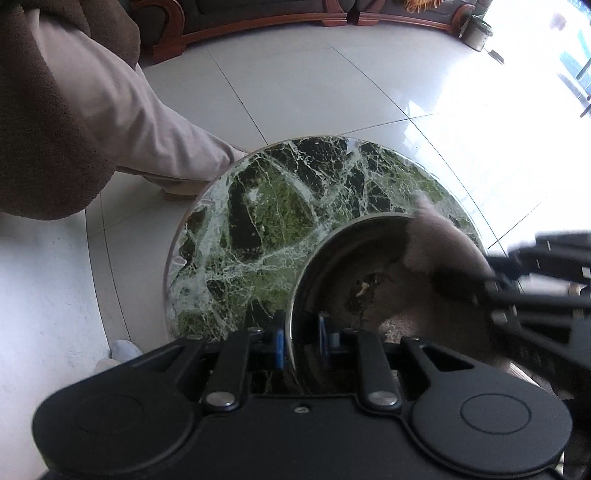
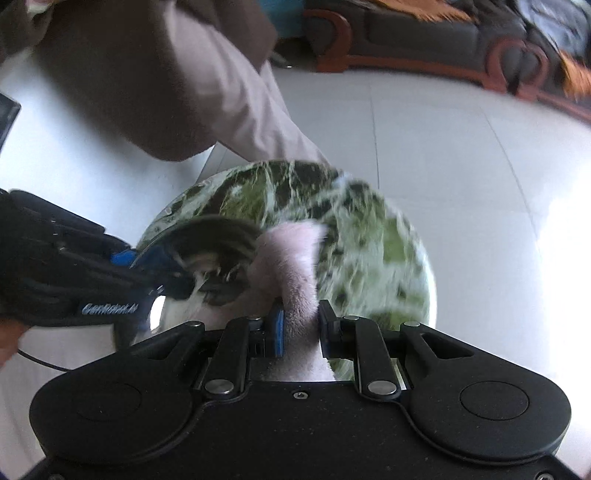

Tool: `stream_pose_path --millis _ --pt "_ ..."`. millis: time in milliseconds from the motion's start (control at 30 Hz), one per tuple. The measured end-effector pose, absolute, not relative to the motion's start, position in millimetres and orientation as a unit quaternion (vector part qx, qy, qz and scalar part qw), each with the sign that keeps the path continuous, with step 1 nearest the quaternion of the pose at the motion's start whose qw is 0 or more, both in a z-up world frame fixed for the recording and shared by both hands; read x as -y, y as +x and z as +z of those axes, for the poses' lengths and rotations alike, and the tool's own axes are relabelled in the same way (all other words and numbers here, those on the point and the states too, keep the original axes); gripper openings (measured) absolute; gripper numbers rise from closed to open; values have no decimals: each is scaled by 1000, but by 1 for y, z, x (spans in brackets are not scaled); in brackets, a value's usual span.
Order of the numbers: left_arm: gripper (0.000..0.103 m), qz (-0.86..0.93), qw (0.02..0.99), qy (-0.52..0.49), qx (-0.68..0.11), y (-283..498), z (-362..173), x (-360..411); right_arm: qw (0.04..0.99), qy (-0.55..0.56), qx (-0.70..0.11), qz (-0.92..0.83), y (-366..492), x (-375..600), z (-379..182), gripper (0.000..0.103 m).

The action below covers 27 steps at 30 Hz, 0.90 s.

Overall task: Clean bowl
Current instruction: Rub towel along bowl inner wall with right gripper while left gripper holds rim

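Note:
A shiny steel bowl (image 1: 369, 266) stands on a round green marble table (image 1: 266, 221); dark food residue sticks to its bottom. My left gripper (image 1: 301, 343) is shut on the bowl's near rim, one pad inside and one outside. A pale pink cloth (image 1: 428, 240) hangs over the bowl's far right side into the bowl. In the right wrist view my right gripper (image 2: 301, 328) is shut on that pink cloth (image 2: 291, 258), which reaches into the bowl (image 2: 214, 254). The left gripper (image 2: 147, 273) grips the bowl's rim from the left there. The right wrist view is motion-blurred.
The table (image 2: 369, 236) is small, with pale tiled floor (image 1: 295, 92) all around its edge. A person's leg in light trousers (image 1: 122, 122) stands just beyond the table's far left edge. A dark wooden sofa base (image 1: 258, 18) lies further back.

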<state>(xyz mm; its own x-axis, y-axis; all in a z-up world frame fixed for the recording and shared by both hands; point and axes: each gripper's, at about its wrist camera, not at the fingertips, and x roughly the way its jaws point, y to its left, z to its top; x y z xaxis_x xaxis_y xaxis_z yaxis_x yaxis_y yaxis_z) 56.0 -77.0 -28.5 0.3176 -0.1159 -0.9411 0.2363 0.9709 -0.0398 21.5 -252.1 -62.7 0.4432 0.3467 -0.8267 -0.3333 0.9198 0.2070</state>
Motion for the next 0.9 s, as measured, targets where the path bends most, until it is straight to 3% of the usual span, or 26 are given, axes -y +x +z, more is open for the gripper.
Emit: stream_pose_path --millis 900 --pt "21 -91 808 82 -576 53 -30 85 858 51 -476 186 9 257 -67 19"
